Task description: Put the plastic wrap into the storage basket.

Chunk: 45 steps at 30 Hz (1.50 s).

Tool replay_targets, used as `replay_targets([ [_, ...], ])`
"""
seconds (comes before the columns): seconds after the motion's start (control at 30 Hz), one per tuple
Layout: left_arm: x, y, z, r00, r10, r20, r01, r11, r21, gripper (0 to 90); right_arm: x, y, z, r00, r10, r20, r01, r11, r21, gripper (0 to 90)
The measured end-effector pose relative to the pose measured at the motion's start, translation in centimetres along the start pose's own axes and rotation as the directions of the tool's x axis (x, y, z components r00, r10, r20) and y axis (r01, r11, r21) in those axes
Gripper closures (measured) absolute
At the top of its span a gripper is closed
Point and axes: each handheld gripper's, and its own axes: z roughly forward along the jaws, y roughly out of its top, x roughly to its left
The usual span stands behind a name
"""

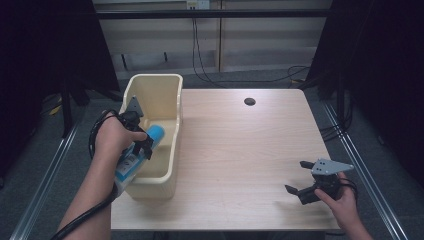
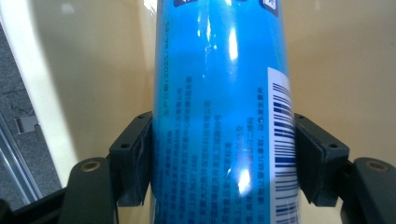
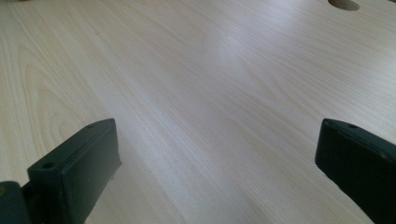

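Two claws over a pale wooden bench [image 1: 240,150]; left claw [image 1: 142,142] clenched on a blue tube [image 1: 142,150], tilted inside a cream bin [image 1: 160,95] at the left edge; right claw [image 1: 300,177] released, near the right corner.

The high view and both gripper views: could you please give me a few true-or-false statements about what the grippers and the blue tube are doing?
1. The left gripper is shut on the blue tube. True.
2. The tube is over the cream bin. True.
3. The right gripper holds a tube. False: it is open, with nothing between its jaws, over the table.
4. The bin stands at the table's right edge. False: it stands at the left edge.
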Motion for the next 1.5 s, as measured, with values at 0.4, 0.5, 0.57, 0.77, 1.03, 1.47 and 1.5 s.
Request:
replay_targets([
  [0.4, -0.7, 0.1, -1.2, 0.9993, 0.022, 0.031, -0.019, 0.9968, -0.078, 32.6, 0.0, 0.0, 0.0, 1.0, 0.0, -0.004, 0.0, 1.0, 0.002, 0.0],
  [0.5, -0.8, -0.1, -1.2, 0.9994, 0.031, 0.015, -0.03, 0.9973, -0.067, 31.8, 0.0, 0.0, 0.0, 1.0, -0.002, -0.001, 0.002, 1.0, 0.004, 0.0],
  [0.57, -0.6, -0.2, -1.2, 0.9995, 0.023, 0.02, -0.022, 0.9973, -0.07, 30.1, 0.1, 0.0, 0.0, 1.0, -0.001, -0.004, 0.001, 1.0, 0.001, 0.0],
  [0.77, -0.9, -0.3, -2.1, 0.9977, 0.021, 0.064, -0.012, 0.9904, -0.138, 26.4, 0.1, 0.0, 0.0, 1.0, -0.002, 0.0, 0.002, 1.0, 0.001, 0.0],
  [1.03, -2.7, -0.1, -3.6, 0.9917, 0.084, 0.097, -0.061, 0.9736, -0.22, 20.3, 0.1, 0.1, -0.2, 1.0, 0.001, -0.004, -0.001, 1.0, -0.003, 0.0],
  [1.47, -6.1, 0.3, -4.2, 0.9716, 0.167, 0.168, -0.113, 0.9495, -0.293, 14.8, 0.0, 0.1, -0.3, 1.0, 0.003, -0.002, -0.003, 1.0, -0.011, 0.0],
  [1.5, -6.4, 0.3, -4.1, 0.9707, 0.176, 0.164, -0.121, 0.9471, -0.297, 14.1, 0.0, 0.1, -0.3, 1.0, 0.0, -0.003, 0.0, 1.0, -0.01, 0.0],
])
